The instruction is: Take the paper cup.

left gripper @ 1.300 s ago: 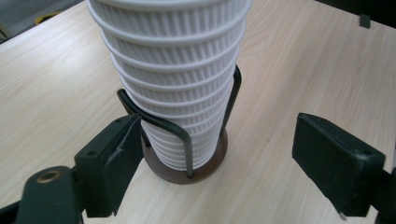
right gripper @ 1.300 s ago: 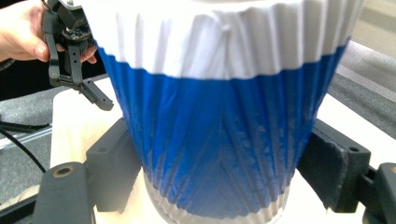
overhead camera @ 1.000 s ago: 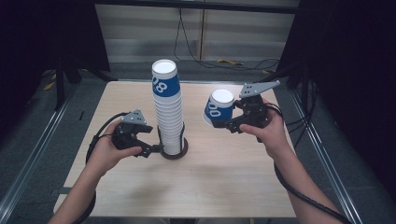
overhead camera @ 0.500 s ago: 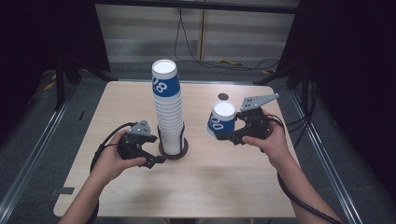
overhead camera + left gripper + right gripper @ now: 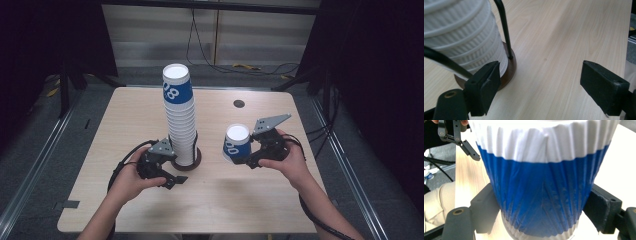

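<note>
**One cup held away from the stack**

The wooden table (image 5: 150, 115) stood in a dark room, with cables on the floor behind it. Near its middle, a tall stack of paper cups (image 5: 180, 125) sat on a round brown base (image 5: 510, 71), and thin black rods kept it straight. The right gripper (image 5: 245, 156) was closed on a single blue and white cup (image 5: 236, 142), pressing its sides so it wrinkled a little, probably to carry it safely. It was held low at the right, apart from the stack. The left gripper (image 5: 175, 176) waited wide open and empty beside the base, perhaps to steady it.
</note>
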